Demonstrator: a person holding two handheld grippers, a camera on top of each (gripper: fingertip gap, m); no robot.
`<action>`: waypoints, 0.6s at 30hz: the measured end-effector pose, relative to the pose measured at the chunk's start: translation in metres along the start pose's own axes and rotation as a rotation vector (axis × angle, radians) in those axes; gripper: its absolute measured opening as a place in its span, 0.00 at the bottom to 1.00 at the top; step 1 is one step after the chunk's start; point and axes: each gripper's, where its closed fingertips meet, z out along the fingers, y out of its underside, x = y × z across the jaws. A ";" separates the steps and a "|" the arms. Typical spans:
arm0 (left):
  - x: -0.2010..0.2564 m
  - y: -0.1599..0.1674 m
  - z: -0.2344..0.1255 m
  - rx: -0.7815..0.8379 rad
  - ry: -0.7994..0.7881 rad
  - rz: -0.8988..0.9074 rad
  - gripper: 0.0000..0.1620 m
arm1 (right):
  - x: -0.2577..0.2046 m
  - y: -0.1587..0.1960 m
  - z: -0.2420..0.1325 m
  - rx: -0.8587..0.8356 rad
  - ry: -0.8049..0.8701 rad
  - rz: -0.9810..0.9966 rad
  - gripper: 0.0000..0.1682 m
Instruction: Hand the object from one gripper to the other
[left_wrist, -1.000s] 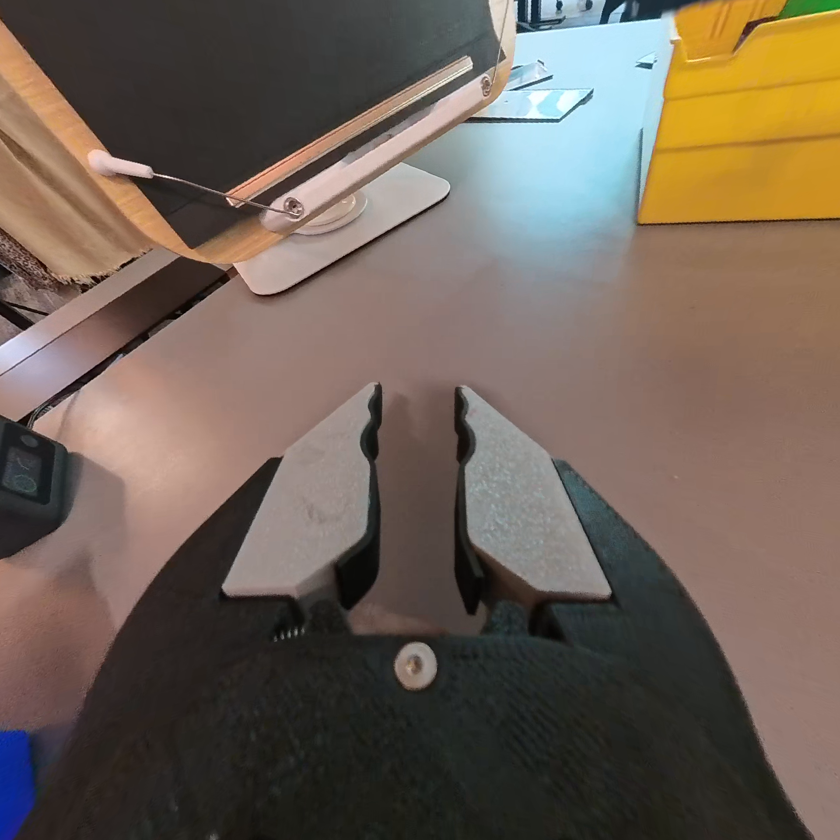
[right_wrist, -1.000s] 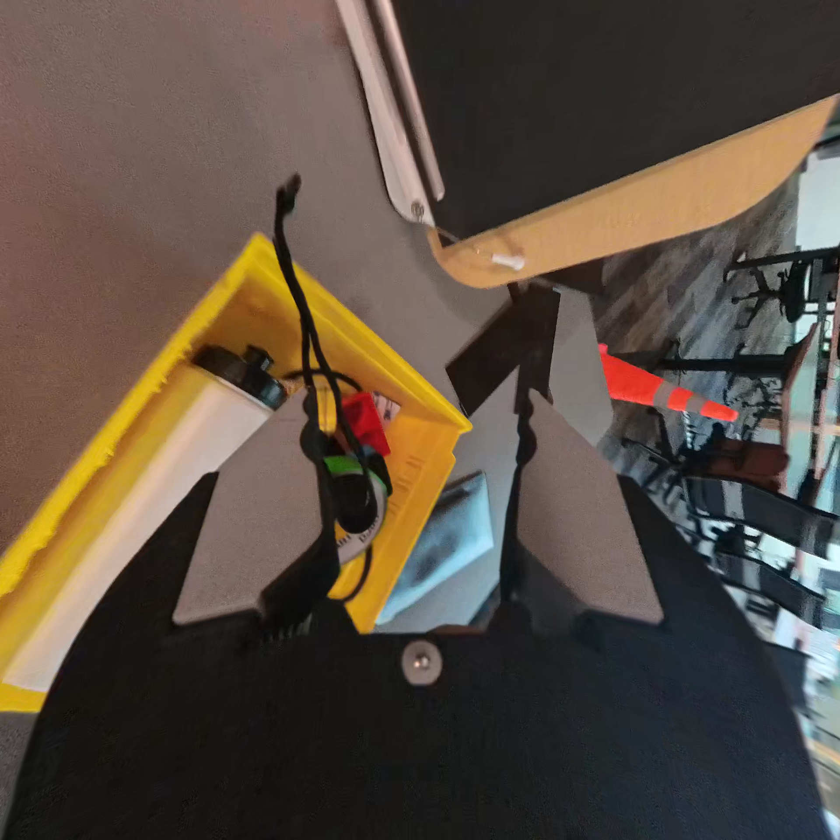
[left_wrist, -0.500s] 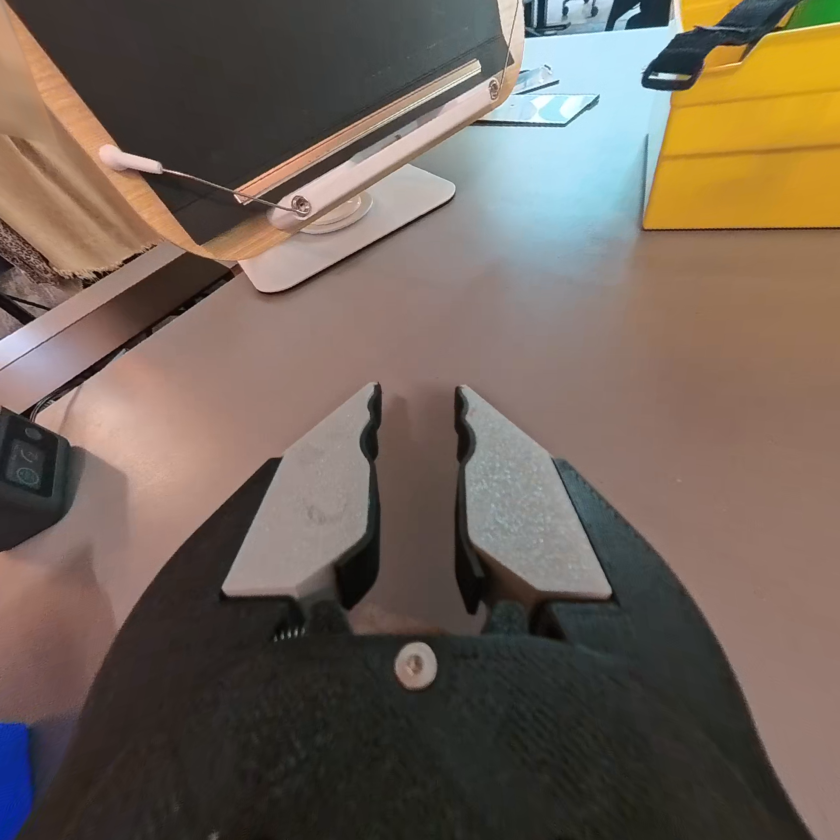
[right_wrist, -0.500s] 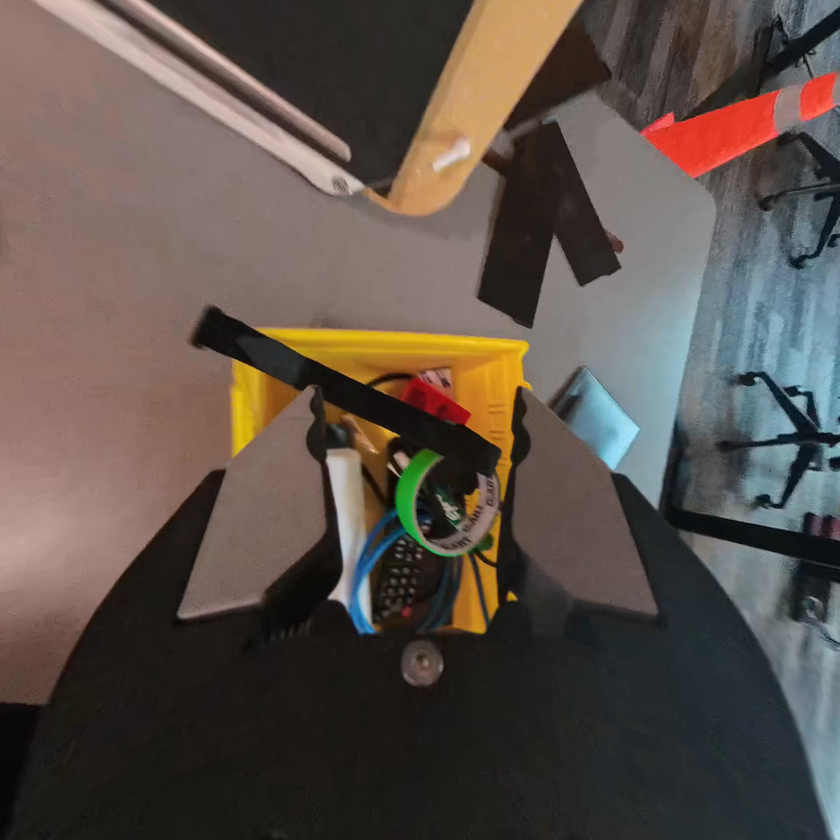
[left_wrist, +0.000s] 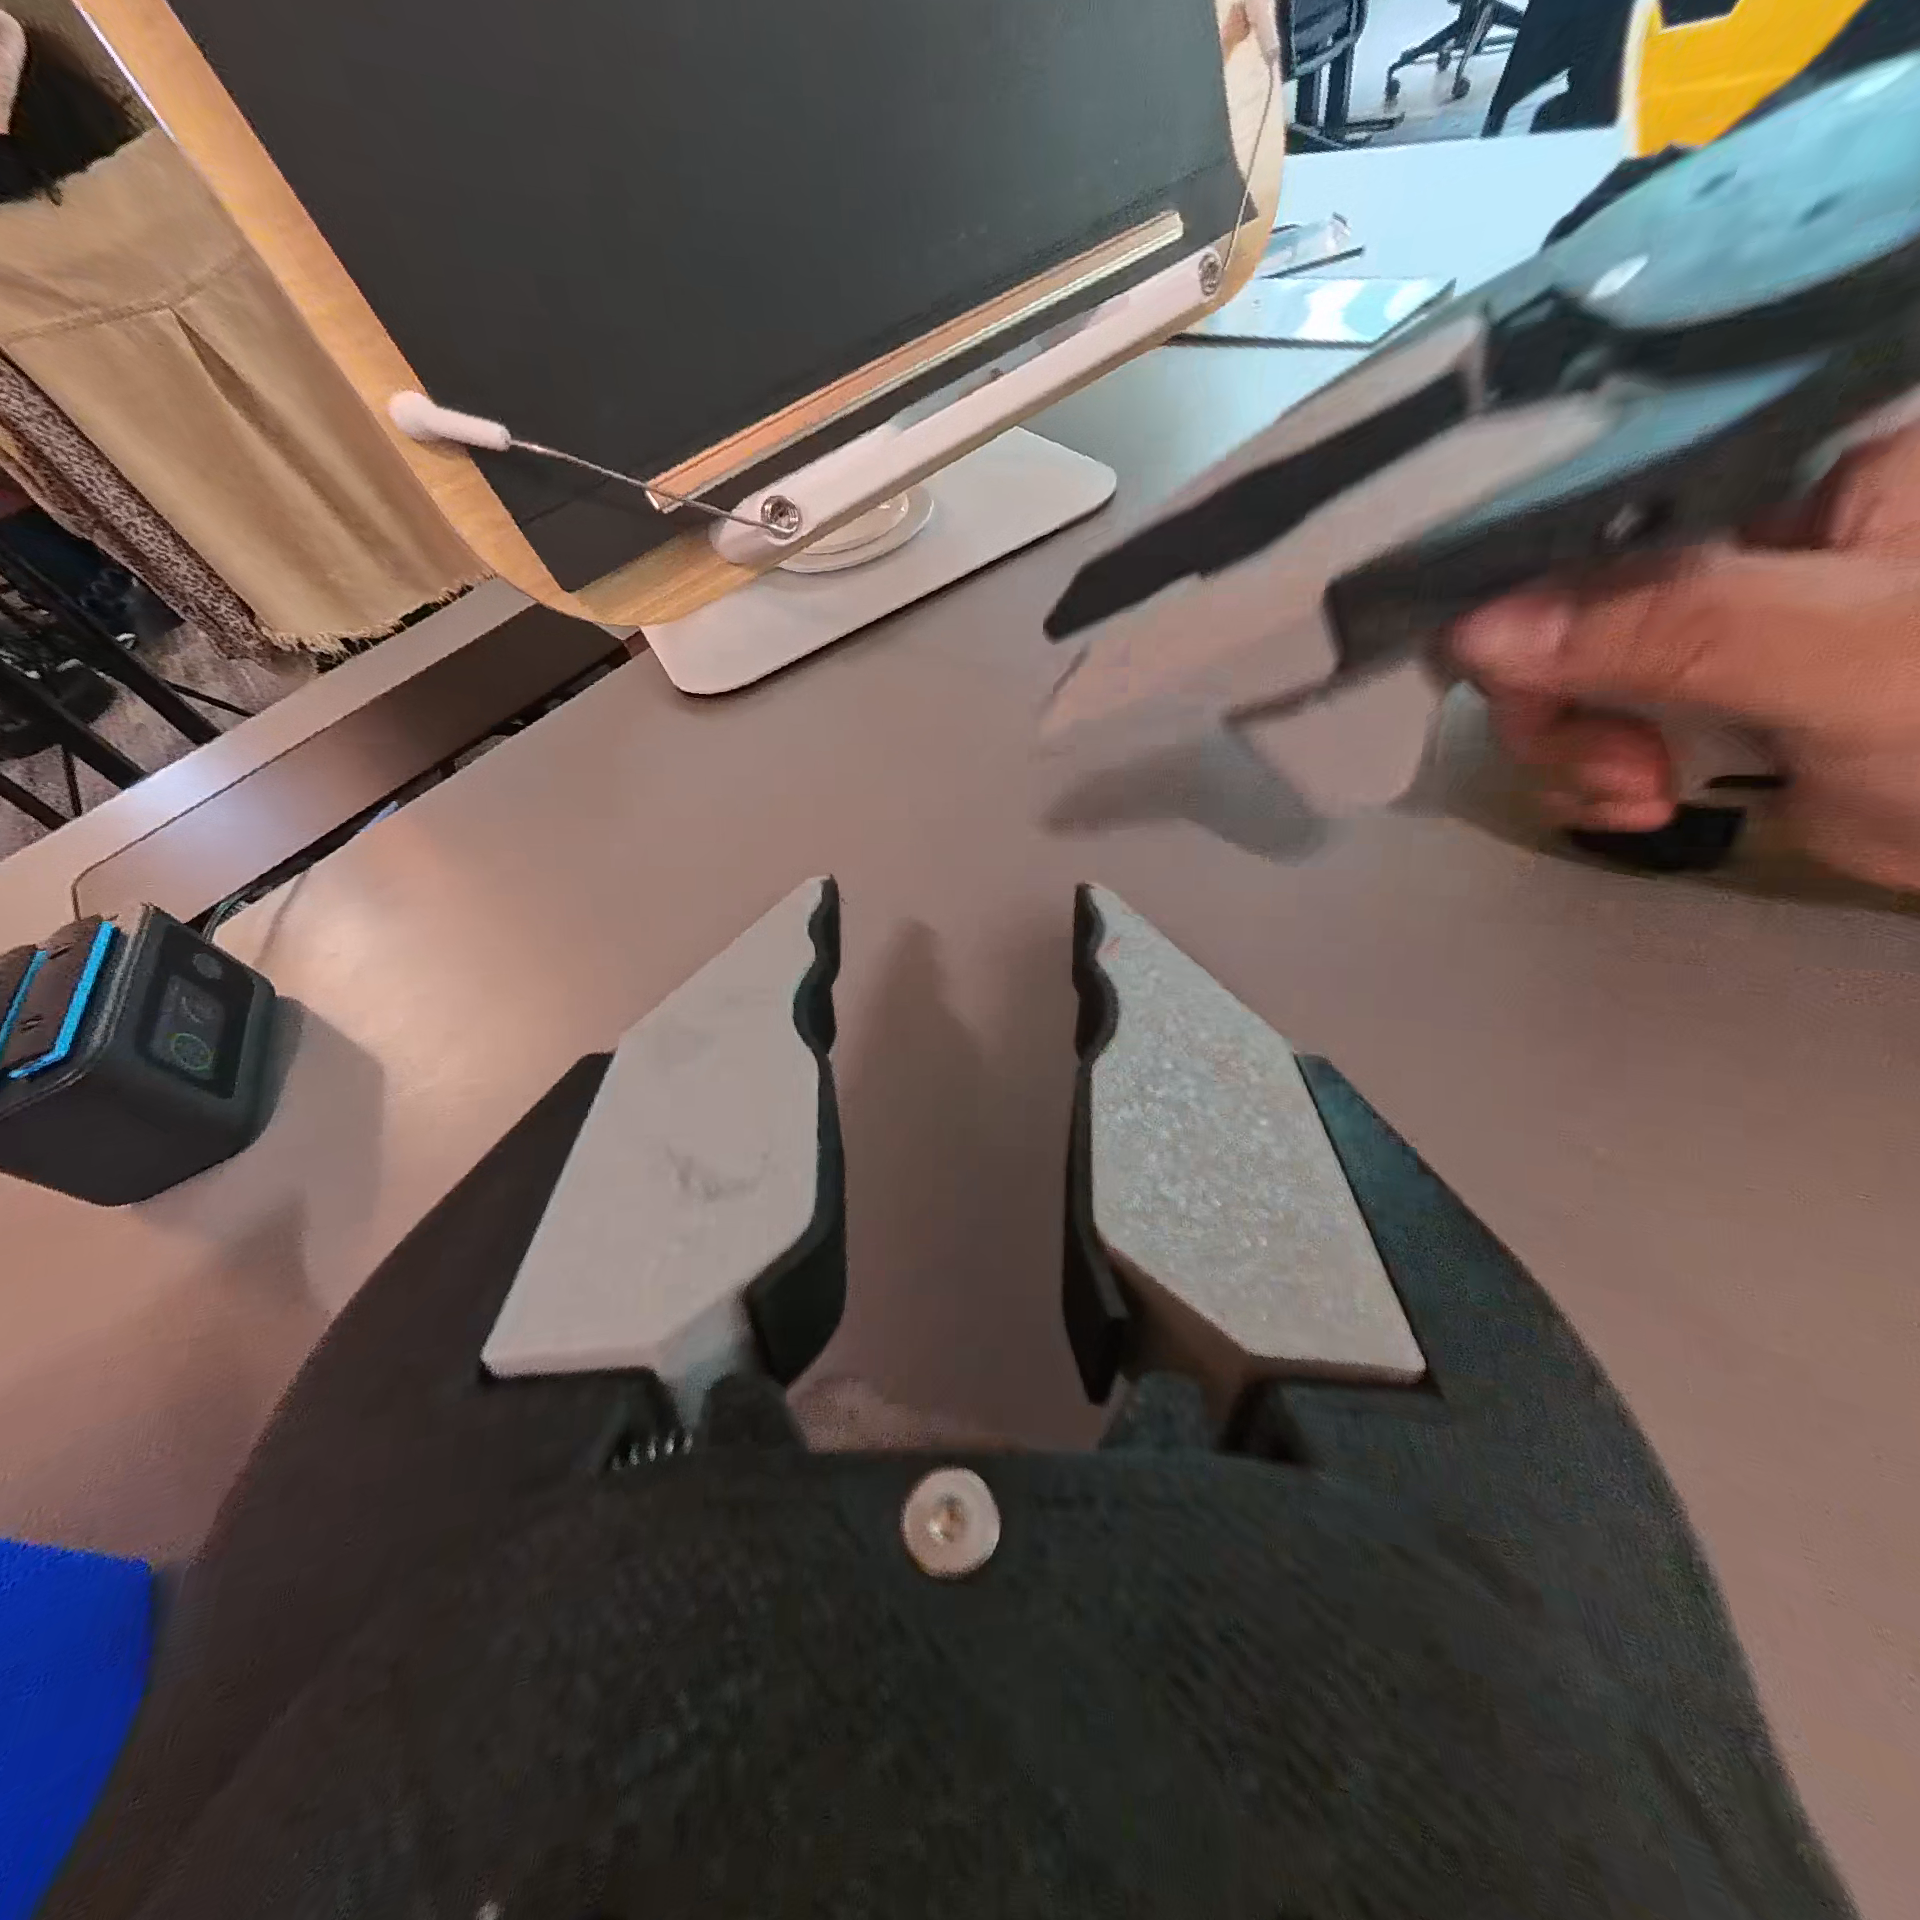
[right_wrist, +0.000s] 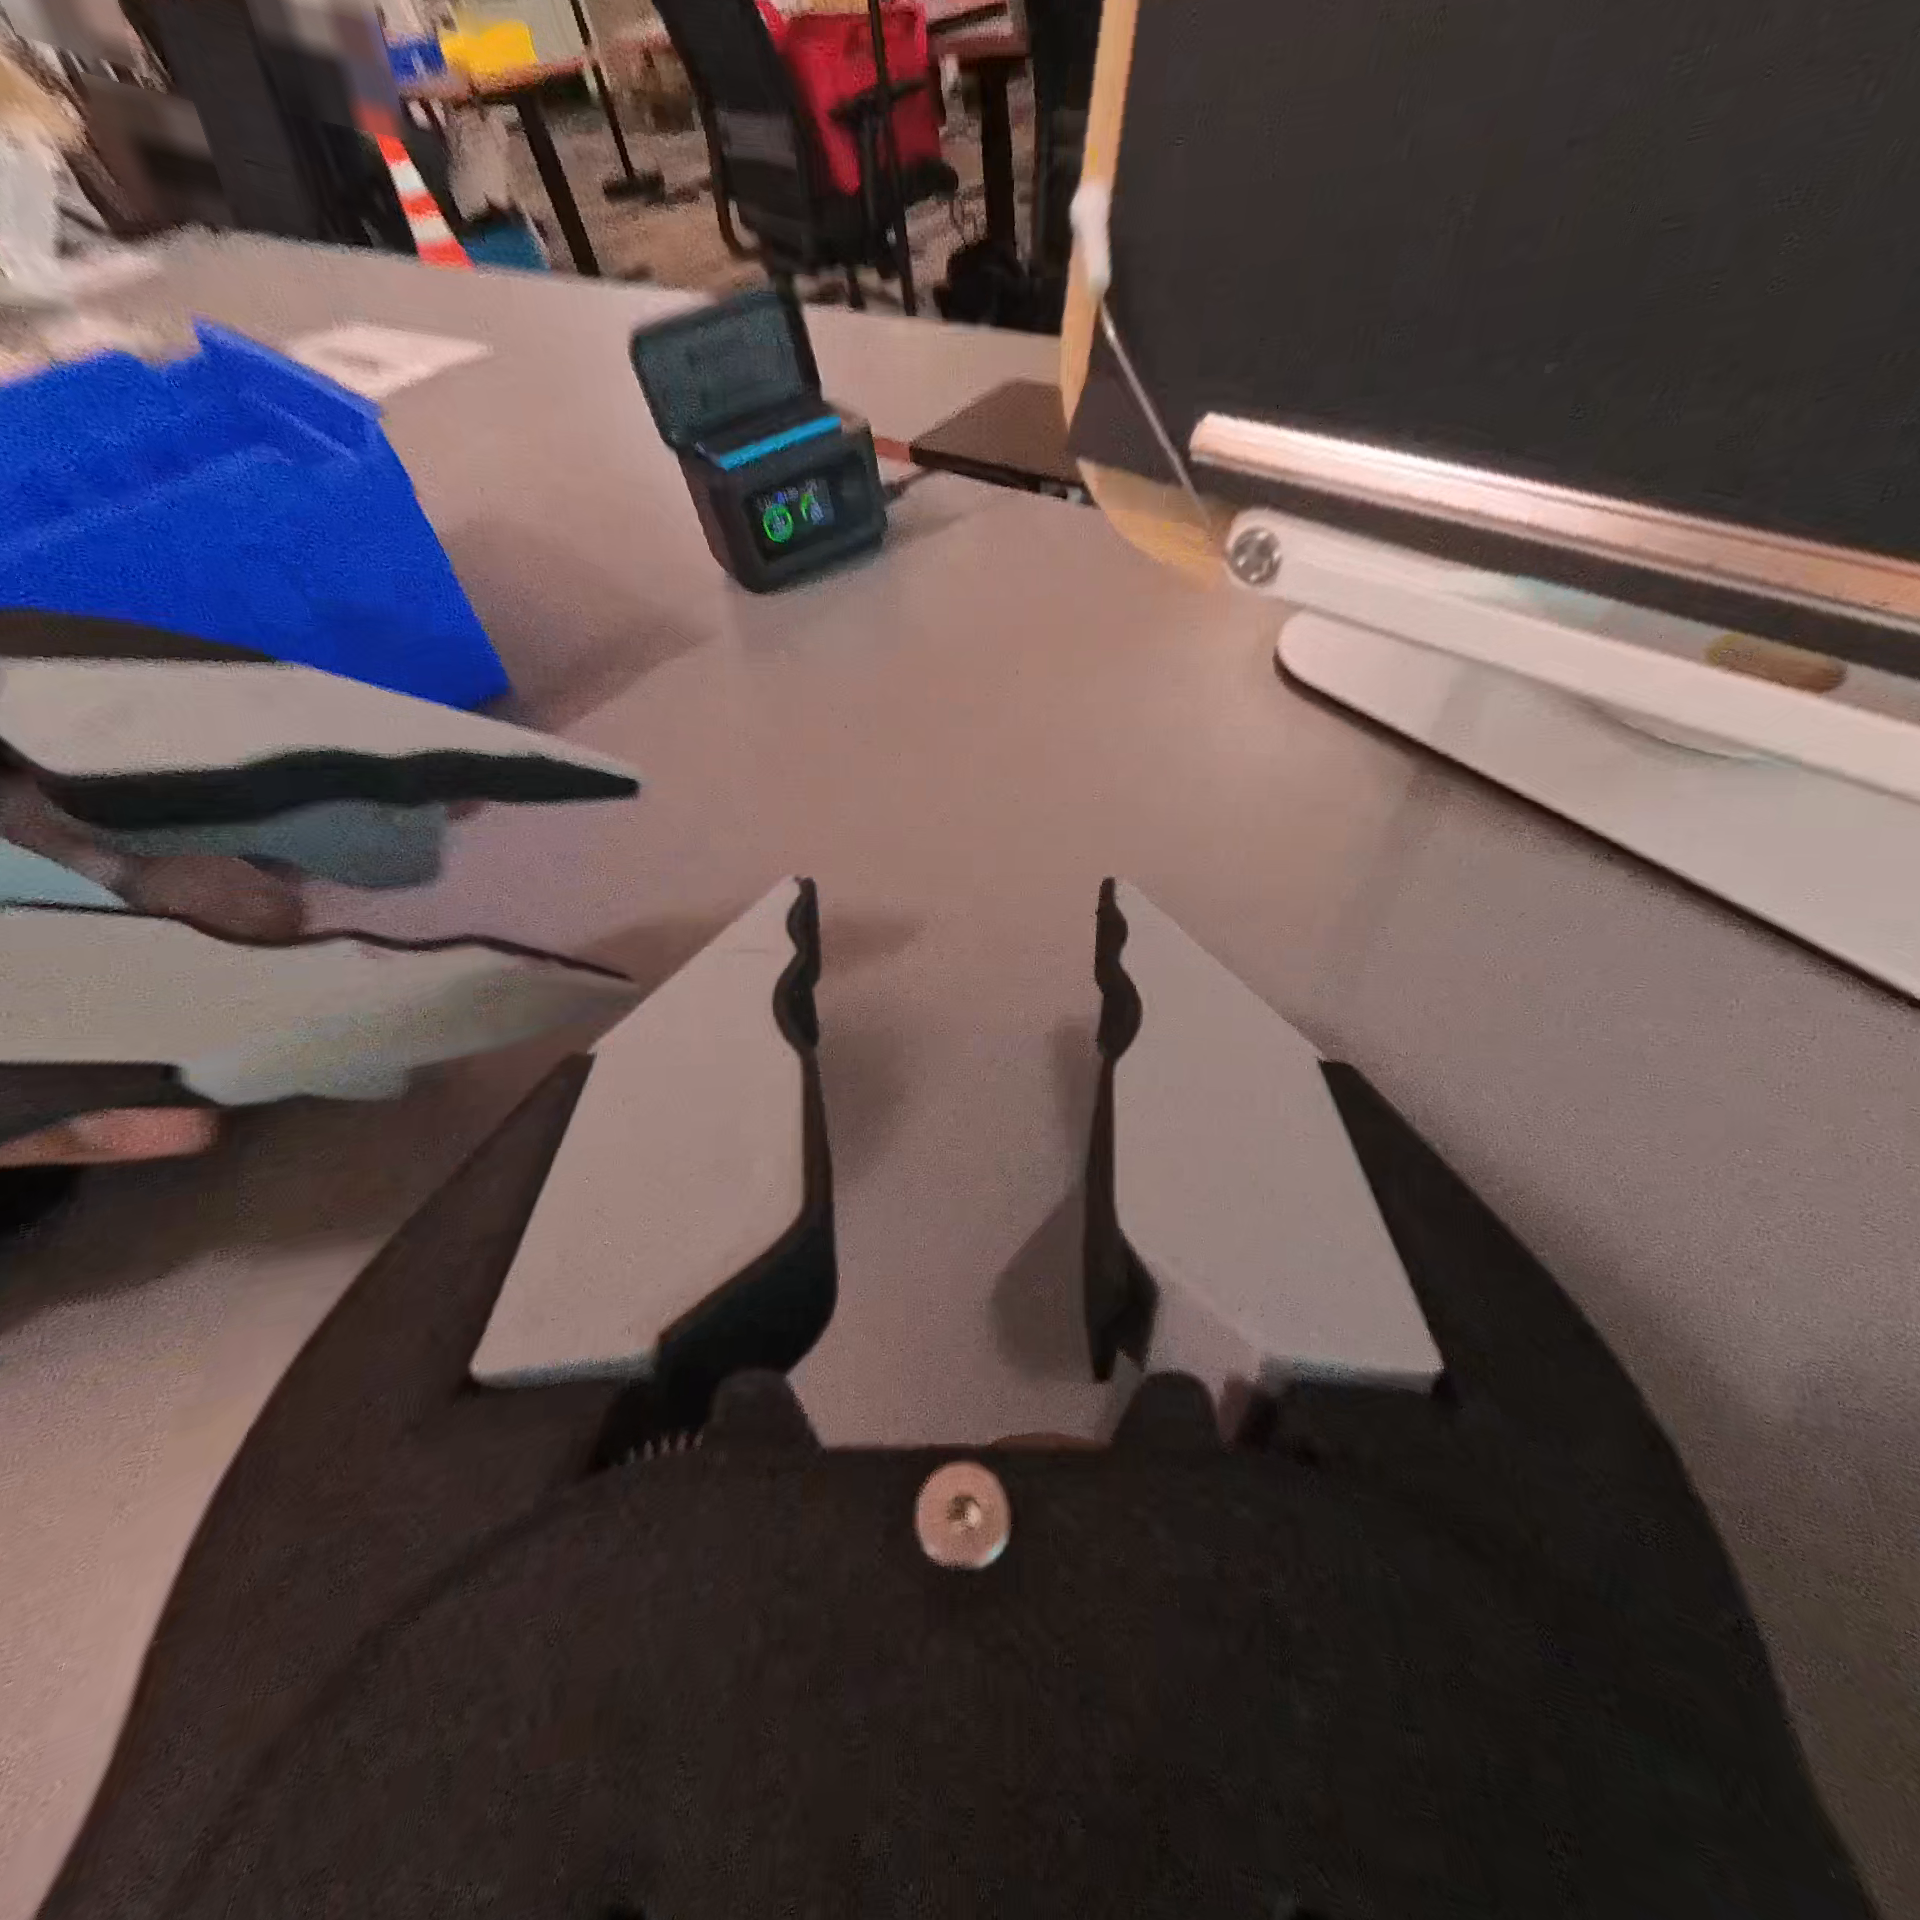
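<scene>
Left wrist view: left gripper (left_wrist: 954, 904) parted a bit wider than before, empty; right gripper (left_wrist: 1060, 717) swings in, blurred, a hand (left_wrist: 1704, 717) gripping it.

Right wrist view: right gripper (right_wrist: 956, 904) now off the bin, over matte brown table (right_wrist: 1039, 748), half open, empty. Object not visible; handover not started.

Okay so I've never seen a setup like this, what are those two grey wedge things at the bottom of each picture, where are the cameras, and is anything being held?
There is no robot here. A person holds a pair of hand-operated tongs in each hand, and a wide-angle camera on each looks forward along its two grey fingers.

One picture is from the left tongs, the other from the right tongs. Both are open and empty.

In the left view, the blurred right tongs come in from the right, gripped by a hand.

On the brown table stand a tilted dark board on a white base, a small black case with a lit screen, and a blue bin.
</scene>
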 end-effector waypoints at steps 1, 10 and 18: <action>0.000 -0.001 -0.001 0.003 -0.004 0.001 0.26 | 0.003 0.010 0.006 -0.045 0.024 -0.060 0.31; 0.050 -0.044 -0.078 0.044 0.101 -0.039 0.30 | -0.011 0.035 0.006 -0.185 0.004 -0.177 0.32; -0.085 -0.030 -0.251 -0.199 -0.223 -0.018 0.19 | -0.013 0.033 0.003 -0.187 -0.067 -0.060 0.32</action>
